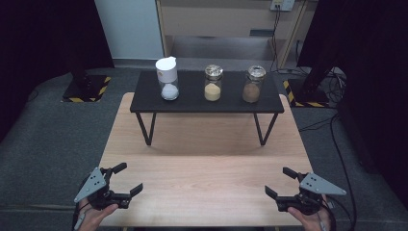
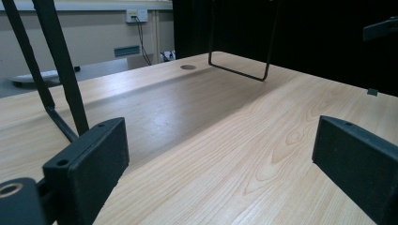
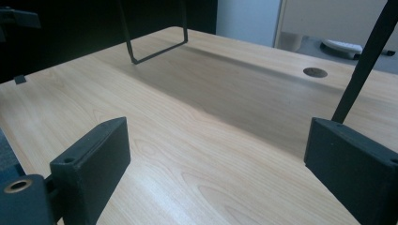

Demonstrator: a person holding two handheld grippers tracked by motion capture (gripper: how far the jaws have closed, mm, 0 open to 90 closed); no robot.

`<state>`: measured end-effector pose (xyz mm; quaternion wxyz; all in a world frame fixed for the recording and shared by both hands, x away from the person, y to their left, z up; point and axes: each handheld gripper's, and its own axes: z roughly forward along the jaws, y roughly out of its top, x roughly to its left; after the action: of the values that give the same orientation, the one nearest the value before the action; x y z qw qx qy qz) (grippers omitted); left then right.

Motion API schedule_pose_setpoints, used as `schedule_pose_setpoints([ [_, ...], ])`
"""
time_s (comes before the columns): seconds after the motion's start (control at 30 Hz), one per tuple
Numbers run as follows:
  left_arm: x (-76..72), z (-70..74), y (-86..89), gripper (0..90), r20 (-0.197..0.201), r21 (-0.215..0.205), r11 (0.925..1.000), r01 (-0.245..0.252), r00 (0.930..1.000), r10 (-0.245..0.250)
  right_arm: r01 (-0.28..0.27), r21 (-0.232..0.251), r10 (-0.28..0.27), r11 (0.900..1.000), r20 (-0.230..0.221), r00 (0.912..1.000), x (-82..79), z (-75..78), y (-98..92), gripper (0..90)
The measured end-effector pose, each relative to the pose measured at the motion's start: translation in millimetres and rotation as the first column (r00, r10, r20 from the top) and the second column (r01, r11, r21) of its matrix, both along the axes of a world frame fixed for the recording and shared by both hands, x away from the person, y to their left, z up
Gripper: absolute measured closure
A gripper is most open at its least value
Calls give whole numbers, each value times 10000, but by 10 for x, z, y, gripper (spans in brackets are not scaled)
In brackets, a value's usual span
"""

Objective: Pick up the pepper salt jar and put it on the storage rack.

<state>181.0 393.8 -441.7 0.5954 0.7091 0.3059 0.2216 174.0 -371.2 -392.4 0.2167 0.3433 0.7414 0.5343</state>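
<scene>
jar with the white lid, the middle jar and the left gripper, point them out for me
jar with the white lid (image 1: 168,79), high view, on its glass body just below the lid
middle jar (image 1: 213,85), high view, on its glass side above the yellow powder
left gripper (image 1: 131,178), high view, midway between its open fingertips

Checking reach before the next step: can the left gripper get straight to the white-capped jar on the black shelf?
Probably yes. The left gripper is open and empty, with bare table ahead. The white-capped jar stands at the shelf's left end, apart from the other two jars.
</scene>
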Motion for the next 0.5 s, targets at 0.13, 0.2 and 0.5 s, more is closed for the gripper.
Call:
schedule_pose_setpoints([
  [0.13, 2, 0, -1, 30, 9, 11, 10000, 46, 10000, -46, 61, -88, -61, 9999, 30, 10000, -7, -15, -1, 81],
  [0.2, 3, -2, 0, 30, 8, 0, 10000, 42, 10000, -42, 112, -111, -111, 9999, 89, 9999, -15, -20, 2, 82],
  [0.5, 1, -10, 10, 31, 87, -25, 9999, 156, 9998, -155, 145, -119, -143, 9998, 97, 9999, 17, -72, 0, 85],
])
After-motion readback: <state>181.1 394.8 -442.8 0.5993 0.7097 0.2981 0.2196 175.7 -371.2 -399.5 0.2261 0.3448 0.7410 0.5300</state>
